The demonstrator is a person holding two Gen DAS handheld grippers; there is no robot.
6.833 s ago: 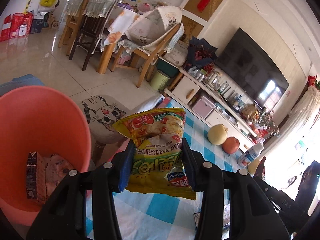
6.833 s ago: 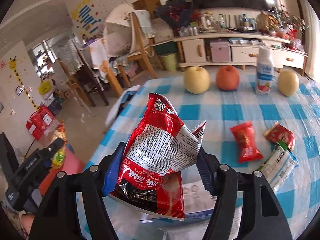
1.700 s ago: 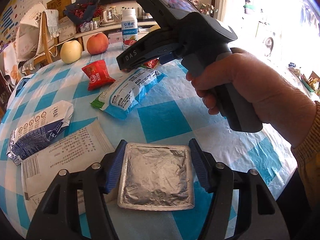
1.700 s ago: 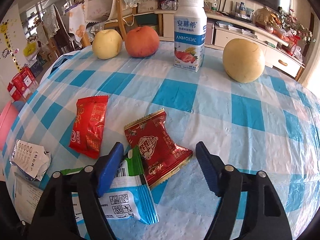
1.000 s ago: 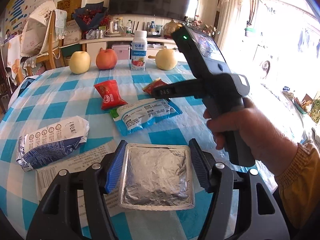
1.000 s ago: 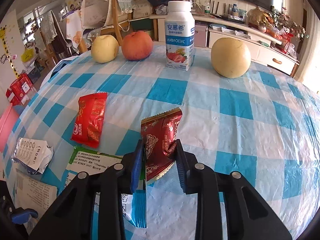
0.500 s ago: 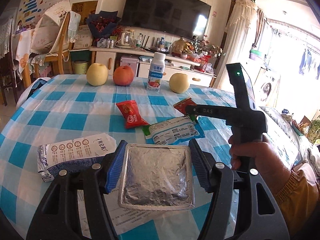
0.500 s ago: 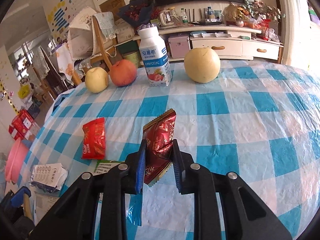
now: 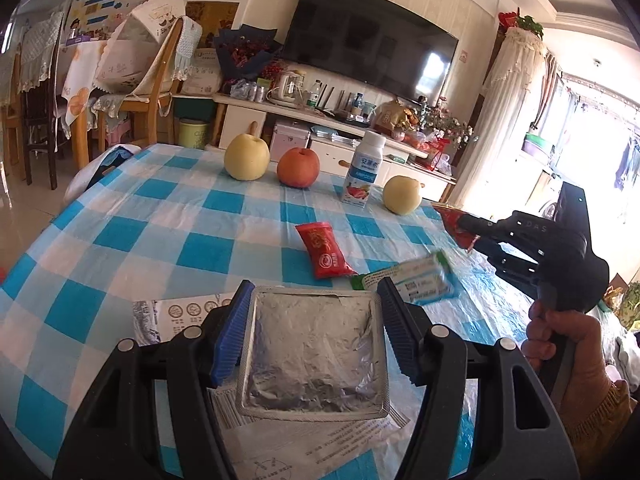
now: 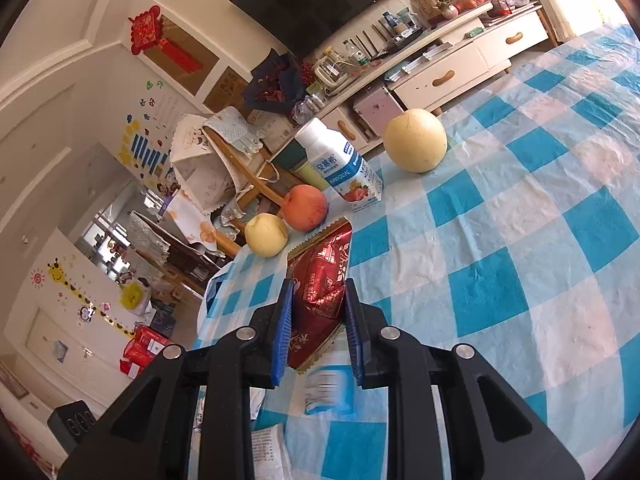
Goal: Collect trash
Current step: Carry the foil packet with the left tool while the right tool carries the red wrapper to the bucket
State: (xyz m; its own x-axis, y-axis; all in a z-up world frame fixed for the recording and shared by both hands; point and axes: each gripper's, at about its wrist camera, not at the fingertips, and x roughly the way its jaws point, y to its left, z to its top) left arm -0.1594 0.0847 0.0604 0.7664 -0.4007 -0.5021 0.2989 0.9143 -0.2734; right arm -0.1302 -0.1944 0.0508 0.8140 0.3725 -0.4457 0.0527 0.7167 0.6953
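My left gripper (image 9: 310, 334) is shut on a square silver foil packet (image 9: 314, 354), held flat above the near edge of the blue checked table (image 9: 168, 216). My right gripper (image 10: 318, 314) is shut on a dark red snack wrapper (image 10: 322, 280) and holds it off the table; in the left wrist view the same gripper (image 9: 466, 228) sits at the right in a person's hand (image 9: 560, 344). On the cloth lie a red wrapper (image 9: 324, 250), a white and blue wrapper (image 9: 416, 280) and printed paper packaging (image 9: 176, 312).
Two yellow pears (image 9: 246, 158) (image 9: 402, 194), a red apple (image 9: 298, 168) and a small yogurt bottle (image 9: 362, 174) stand along the table's far side. Beyond are a TV cabinet (image 9: 320, 128), wooden chairs (image 9: 132, 92) and a green bin (image 9: 194, 134).
Both grippers have risen and drawn back from the table with their packets. The right gripper has rolled, so the room looks tilted in its view, and the dark red wrapper has left the cloth.
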